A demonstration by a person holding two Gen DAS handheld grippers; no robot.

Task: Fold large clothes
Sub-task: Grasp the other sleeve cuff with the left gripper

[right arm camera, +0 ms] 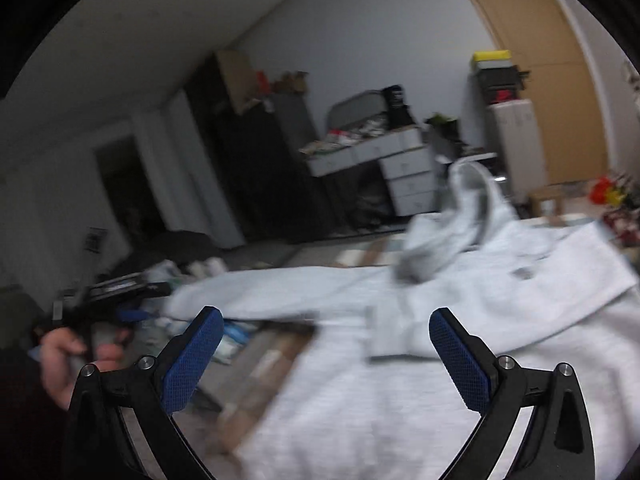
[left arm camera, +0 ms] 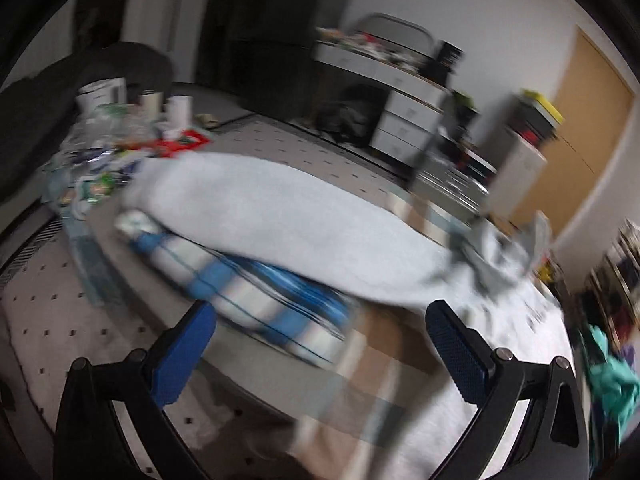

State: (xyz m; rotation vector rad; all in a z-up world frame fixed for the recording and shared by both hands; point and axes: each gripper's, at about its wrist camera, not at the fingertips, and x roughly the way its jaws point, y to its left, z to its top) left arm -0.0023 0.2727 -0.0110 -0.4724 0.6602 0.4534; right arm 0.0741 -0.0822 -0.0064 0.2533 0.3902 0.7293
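Item: light grey hooded sweatshirt (right arm camera: 460, 360), spread flat on a patterned table surface (left arm camera: 380, 344); hood (right arm camera: 452, 232) bunched and raised at the far end of the body; 1 sleeve (left arm camera: 280, 216) stretched out sideways, draped over a blue-and-white folded cloth (left arm camera: 248, 292). Left gripper (left arm camera: 320, 344): jaws spread wide, nothing held, hovering just above the table edge near the sleeve and the striped cloth. Right gripper (right arm camera: 326, 344): jaws spread wide, nothing held, positioned over the sweatshirt body near the sleeve cuff. Person's hand (right arm camera: 68, 360): grasping the left gripper's handle, at the left of the right wrist view. Surroundings: cluttered packets (left arm camera: 120, 148) beyond the sleeve; white drawer unit (right arm camera: 404, 172); wooden door (right arm camera: 540, 80). Both views motion-blurred; fine detail indistinct.
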